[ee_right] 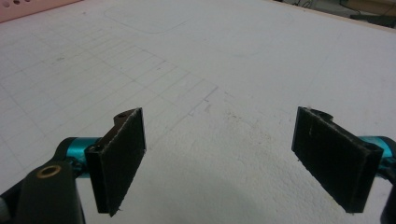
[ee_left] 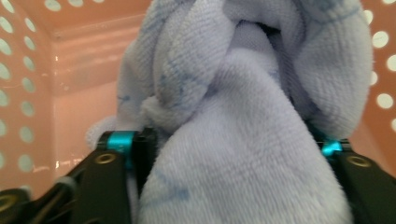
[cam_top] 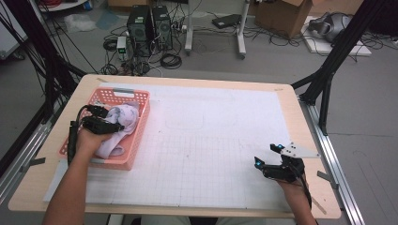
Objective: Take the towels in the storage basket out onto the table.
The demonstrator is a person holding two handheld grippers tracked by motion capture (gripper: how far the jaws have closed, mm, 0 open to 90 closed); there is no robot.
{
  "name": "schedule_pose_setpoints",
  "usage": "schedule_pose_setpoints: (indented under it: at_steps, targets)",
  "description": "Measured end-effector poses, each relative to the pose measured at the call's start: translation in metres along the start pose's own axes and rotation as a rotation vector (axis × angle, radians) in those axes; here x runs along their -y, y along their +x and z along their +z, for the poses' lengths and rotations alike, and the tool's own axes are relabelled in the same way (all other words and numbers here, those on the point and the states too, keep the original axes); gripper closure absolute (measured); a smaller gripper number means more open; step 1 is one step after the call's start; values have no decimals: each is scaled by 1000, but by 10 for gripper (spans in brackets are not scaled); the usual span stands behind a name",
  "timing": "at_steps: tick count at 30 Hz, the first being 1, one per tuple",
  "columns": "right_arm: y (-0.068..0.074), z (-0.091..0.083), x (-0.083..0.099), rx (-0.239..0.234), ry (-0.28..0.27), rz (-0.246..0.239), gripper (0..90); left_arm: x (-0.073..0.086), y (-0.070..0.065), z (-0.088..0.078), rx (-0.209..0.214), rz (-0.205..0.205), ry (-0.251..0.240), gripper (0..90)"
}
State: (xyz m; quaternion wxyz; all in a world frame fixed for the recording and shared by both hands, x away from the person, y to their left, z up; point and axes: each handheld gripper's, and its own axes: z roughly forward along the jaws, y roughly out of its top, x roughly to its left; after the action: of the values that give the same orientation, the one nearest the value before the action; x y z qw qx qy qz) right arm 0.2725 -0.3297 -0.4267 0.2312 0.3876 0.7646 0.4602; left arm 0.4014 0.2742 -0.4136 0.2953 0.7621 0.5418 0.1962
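We pinch the lilac towel (ee_left: 243, 154) with our left gripper (cam_top: 104, 118) to lift it from the pink basket (cam_top: 136, 140); right gripper (ee_right: 233, 158) rests spread.

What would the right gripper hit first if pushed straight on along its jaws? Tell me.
Probably the white gridded mat: the right gripper, jaws open and empty, points low across it. Nothing stands nearer, though depth is uncertain.

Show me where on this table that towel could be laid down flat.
Free: the white gridded mat, bare from the pink basket across to the right gripper, and its far half up to the table edge. Crowded: inside the basket, taken up by the towel and left gripper.
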Motion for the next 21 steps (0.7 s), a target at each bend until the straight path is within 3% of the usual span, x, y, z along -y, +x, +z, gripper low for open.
schedule_pose_setpoints:
  at_steps: [2, 7, 14, 18, 21]
  targets:
    - [-1, -1, 0, 3, 0, 10, 166, 0, 2, -3, 8, -31, -21, 529]
    - [-2, -1, 1, 6, -4, 14, 166, 0, 7, -13, 31, -86, -79, 580]
    - [-3, -1, 1, 11, -5, 14, 166, 0, 16, -39, 68, -141, -292, 589]
    - [-3, -2, 1, 8, -6, 17, 165, 1, 21, -58, 65, -126, -434, 589]
    - [-2, -1, 0, 6, -5, 21, 166, 1, 21, -70, 59, -85, -519, 589]
